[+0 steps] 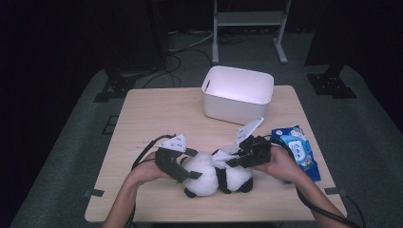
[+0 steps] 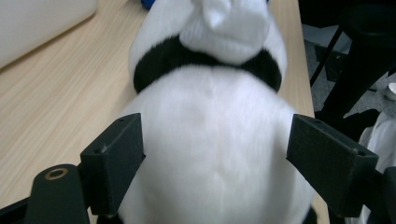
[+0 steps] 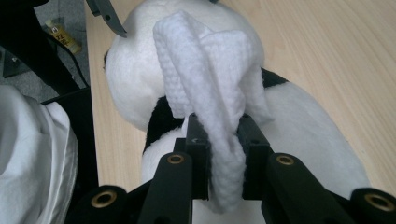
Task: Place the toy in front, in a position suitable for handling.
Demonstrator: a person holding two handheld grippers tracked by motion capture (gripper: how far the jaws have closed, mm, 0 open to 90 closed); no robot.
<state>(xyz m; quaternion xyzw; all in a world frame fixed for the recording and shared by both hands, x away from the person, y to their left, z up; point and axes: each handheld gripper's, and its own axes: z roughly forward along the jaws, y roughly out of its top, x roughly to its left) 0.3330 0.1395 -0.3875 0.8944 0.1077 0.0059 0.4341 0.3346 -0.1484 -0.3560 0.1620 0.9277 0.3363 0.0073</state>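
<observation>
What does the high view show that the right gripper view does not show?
Seen from the high view alone: the white bin at the far side of the table and the blue wipes pack beside the right hand.

Seen from the right gripper view alone: the right tool closed on a white cloth draped over the toy.

Both share the panda plush lying on the wooden table.

Legible text: none.
We see print on the blue pack [image 1: 297, 149], too small to read.
</observation>
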